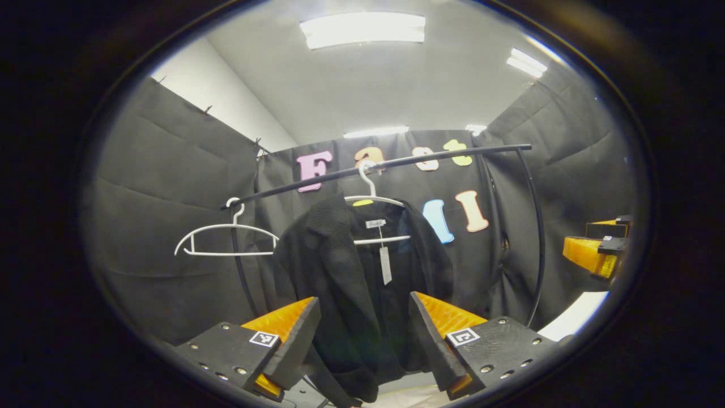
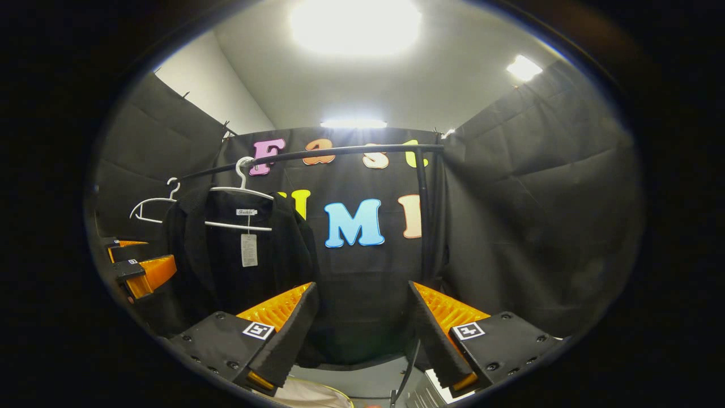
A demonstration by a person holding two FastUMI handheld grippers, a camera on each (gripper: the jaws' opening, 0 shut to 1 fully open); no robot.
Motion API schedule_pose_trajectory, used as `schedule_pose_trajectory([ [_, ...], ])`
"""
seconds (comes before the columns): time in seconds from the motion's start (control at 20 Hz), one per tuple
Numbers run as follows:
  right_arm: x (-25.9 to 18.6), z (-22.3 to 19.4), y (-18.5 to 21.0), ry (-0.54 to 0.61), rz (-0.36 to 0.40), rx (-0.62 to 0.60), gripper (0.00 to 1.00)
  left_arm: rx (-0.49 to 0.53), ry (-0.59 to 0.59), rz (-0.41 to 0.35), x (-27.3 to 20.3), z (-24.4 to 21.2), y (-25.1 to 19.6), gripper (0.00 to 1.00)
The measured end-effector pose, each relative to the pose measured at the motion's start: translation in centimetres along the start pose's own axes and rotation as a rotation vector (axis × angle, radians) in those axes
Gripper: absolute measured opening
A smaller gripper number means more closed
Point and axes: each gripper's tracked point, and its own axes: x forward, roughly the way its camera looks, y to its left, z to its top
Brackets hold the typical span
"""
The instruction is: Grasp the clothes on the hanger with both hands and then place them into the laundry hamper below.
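In the left gripper view the left claw (image 1: pixel 362 340) stands wide apart with nothing between its fingers, and in the right gripper view the right claw (image 2: pixel 362 334) is spread just as wide and empty. Beyond them the black garment (image 1: pixel 362 272) hangs on a white hanger (image 1: pixel 374 201) from the black rail (image 1: pixel 396 161), apart from both claws. A bare white hanger (image 1: pixel 226 238) hangs farther along the rail.

A black garment (image 1: pixel 351 283) hangs open-fronted on a white hanger (image 1: pixel 374 218) hooked over the black rail (image 1: pixel 396 161); a pale tag (image 1: pixel 386 263) dangles at its neck; a pale edge of the hamper (image 2: pixel 306 394) shows below.
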Motion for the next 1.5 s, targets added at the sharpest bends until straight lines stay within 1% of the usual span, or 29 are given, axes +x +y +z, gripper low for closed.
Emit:
schedule_pose_trajectory([
  [0.2,1.7,0.7,2.5,-0.008,0.027,0.003,0.97,-0.021,0.002,0.004,1.1,0.4,1.6,0.92],
  [0.35,3.2,0.9,4.5,0.014,0.073,0.048,0.97,-0.037,0.006,0.022,1.9,0.8,2.4,0.92],
  [0.6,6.3,1.2,6.0,0.018,0.144,0.071,0.98,-0.025,0.012,0.048,3.4,1.4,2.1,0.92],
  [0.8,9.4,0.5,7.6,0.037,0.239,0.070,0.98,-0.012,0.019,0.105,4.8,1.8,1.6,0.92],
  [1.0,12.4,0.0,9.3,0.060,0.316,0.074,0.97,0.003,0.029,0.150,6.6,1.7,1.2,0.92],
  [1.2,15.3,0.1,11.0,0.049,0.373,0.053,0.98,0.040,0.047,0.201,9.4,1.4,1.8,0.92],
  [1.4,17.9,0.2,13.4,0.048,0.439,0.057,0.97,0.038,0.060,0.242,11.9,0.9,2.3,0.92],
  [1.5,19.3,0.3,14.0,0.049,0.456,0.058,0.96,0.036,0.076,0.259,12.9,0.3,2.4,0.92],
])
